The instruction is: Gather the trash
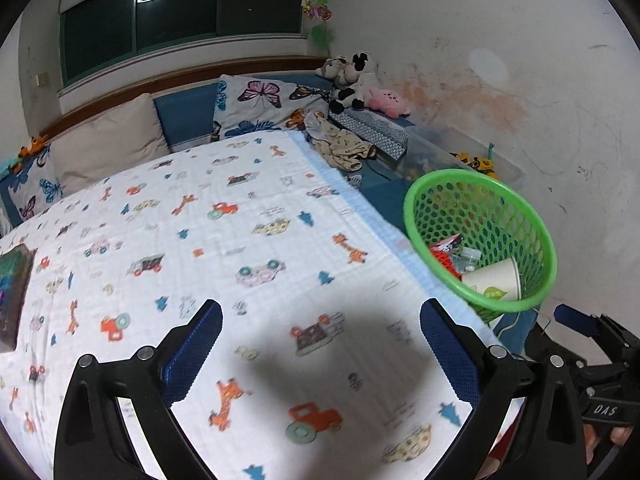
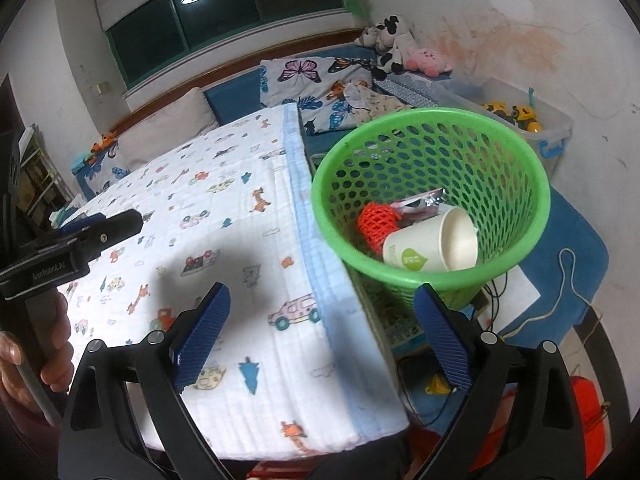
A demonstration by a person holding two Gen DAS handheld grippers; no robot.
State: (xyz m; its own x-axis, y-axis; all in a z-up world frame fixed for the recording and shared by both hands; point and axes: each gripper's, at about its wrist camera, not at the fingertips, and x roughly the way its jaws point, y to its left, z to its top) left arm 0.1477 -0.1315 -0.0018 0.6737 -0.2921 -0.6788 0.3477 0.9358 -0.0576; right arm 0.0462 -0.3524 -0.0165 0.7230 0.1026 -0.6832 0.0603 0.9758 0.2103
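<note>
A green mesh basket (image 2: 516,184) stands at the right edge of the bed; it also shows in the left wrist view (image 1: 532,240). Inside lie a white paper cup (image 2: 432,248), an orange net piece (image 2: 376,222), a shiny wrapper (image 2: 424,200) and a small clear bottle (image 1: 470,256). My left gripper (image 1: 320,336) is open and empty above the patterned blanket (image 1: 240,240). My right gripper (image 2: 322,320) is open and empty, just in front of the basket, over the blanket's blue edge (image 2: 316,264).
Pillows (image 1: 108,140) and plush toys (image 1: 360,80) lie at the head of the bed. A clear bin with yellow toys (image 2: 516,116) stands by the wall. Cables (image 2: 568,280) and a blue mat lie right of the basket. A dark object (image 1: 12,292) lies on the blanket's left.
</note>
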